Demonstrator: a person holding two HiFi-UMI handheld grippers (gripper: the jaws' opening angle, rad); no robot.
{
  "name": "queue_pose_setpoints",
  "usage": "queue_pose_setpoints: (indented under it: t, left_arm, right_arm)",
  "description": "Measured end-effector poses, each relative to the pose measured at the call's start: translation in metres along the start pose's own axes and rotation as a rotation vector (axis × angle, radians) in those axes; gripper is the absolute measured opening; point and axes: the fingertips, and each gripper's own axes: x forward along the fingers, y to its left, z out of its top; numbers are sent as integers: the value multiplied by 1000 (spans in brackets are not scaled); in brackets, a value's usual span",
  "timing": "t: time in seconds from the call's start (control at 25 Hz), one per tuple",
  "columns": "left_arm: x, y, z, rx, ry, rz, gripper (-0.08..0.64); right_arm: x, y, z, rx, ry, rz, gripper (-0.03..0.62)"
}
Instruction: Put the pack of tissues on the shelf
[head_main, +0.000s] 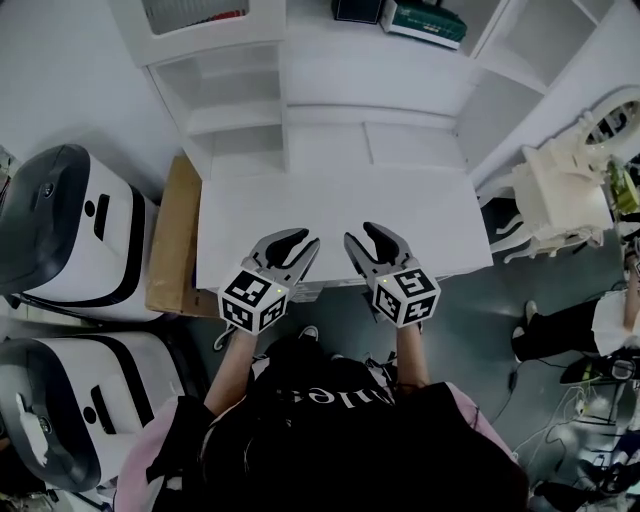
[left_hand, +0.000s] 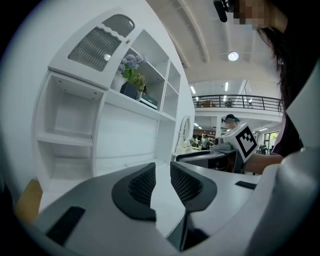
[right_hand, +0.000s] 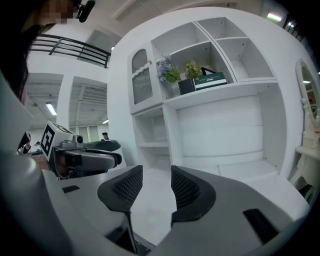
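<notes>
A flat green pack (right_hand: 210, 80) lies on the upper shelf of the white shelf unit (right_hand: 220, 130), beside a dark pot of flowers (right_hand: 186, 86); the head view catches it at the top edge (head_main: 425, 22). My left gripper (head_main: 297, 243) and right gripper (head_main: 362, 238) hover side by side over the near edge of the white table (head_main: 330, 205), both pointing at the shelves. The left gripper (left_hand: 163, 172) is open by a narrow gap with nothing in it. The right gripper (right_hand: 157, 175) is open wider, also holding nothing.
Two white-and-black machines (head_main: 70, 230) stand at the left, with a brown cardboard panel (head_main: 172, 240) against the table's side. An ornate white chair (head_main: 560, 195) stands at the right, and a person's legs (head_main: 575, 325) show beyond it. Lower shelf compartments (head_main: 235, 110) stand bare.
</notes>
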Motion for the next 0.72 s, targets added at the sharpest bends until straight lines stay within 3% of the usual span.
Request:
queue_pose_setpoints:
  t: [0.24,0.72]
  left_arm:
    - [-14,-30,-6,-9,-3,51,65]
    - [-45,-97,-41,-59,28,152,48]
  right_arm:
    - [-26,15,-12,-12,16,94,142]
    - [-89,38,-48,-4,52,233,86]
